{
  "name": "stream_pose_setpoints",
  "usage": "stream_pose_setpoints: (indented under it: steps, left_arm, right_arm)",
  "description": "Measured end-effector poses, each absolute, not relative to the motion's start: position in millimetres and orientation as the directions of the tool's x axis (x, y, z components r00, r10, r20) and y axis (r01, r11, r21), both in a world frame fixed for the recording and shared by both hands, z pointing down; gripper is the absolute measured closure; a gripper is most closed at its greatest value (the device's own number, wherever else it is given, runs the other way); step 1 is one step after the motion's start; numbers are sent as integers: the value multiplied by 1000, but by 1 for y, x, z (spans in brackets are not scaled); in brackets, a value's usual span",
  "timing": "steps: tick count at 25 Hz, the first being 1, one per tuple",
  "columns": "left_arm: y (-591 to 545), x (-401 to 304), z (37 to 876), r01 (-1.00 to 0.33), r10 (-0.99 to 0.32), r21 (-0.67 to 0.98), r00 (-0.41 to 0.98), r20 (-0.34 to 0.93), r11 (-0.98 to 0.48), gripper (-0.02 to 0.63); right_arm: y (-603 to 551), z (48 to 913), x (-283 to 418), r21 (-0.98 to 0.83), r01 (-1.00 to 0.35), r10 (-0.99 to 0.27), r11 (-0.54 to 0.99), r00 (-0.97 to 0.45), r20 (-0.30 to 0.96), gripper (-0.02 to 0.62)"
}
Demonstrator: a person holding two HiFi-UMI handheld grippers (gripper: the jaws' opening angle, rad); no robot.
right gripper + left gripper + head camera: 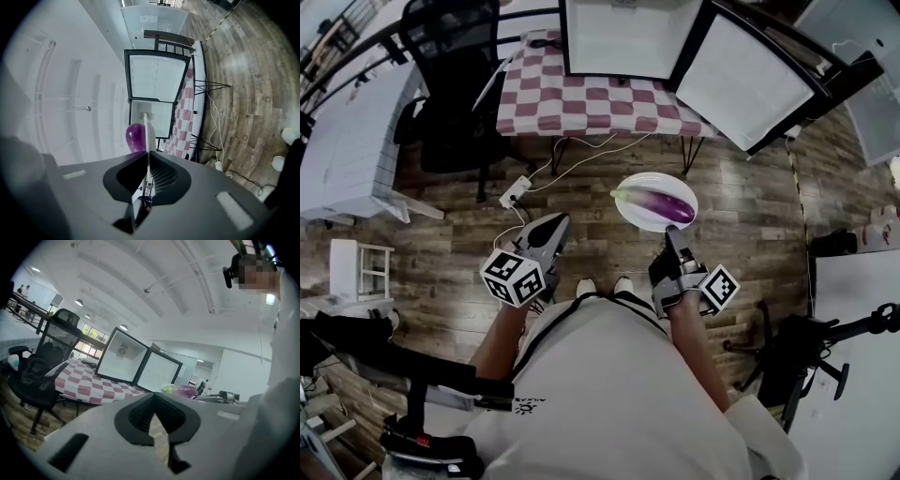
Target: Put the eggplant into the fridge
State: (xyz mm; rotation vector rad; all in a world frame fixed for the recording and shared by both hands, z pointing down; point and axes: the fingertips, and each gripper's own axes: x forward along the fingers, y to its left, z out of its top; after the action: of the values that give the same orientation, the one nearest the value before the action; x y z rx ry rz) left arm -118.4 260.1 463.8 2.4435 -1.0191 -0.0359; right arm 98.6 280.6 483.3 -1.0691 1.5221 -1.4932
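One slick, roll-prone eggplant (666, 204) lay on the plate (633, 217), probably best gripped mid-body; the right gripper (673, 236) pinched the plate's rim, and the left gripper (557, 225) had its jaws together, empty.

A big open lab hall: wood-plank floor (750, 216), high white ceiling (140, 282), an office chair (455, 84), a checked tabletop (581, 103) bearing a small fridge (623, 37), loose cables (572, 155).

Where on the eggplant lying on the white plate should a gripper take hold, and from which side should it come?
Probably the purple middle of the eggplant, from above, jaws across its length. It lies flat on the white plate, long sides free; the green stem end tapers. The right gripper pinches the plate's near rim, so the empty left gripper should take it.
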Motion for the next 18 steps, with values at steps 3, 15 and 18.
stream_pose_setpoints:
  steps: [3, 15, 18]
  left_arm:
    - [265, -126, 468, -663, -678, 454, 718, 159, -595, 600]
    - [272, -146, 475, -667, -689, 472, 707, 160, -576, 599]
    - [271, -144, 475, -667, -685, 471, 709, 165, -577, 600]
  right_arm:
    - [284, 486, 95, -997, -74, -924, -27, -380, 53, 572]
    - [289, 485, 80, -996, -84, -922, -29, -382, 59, 572]
    - [288, 483, 80, -996, -85, -922, -29, -382, 59, 572]
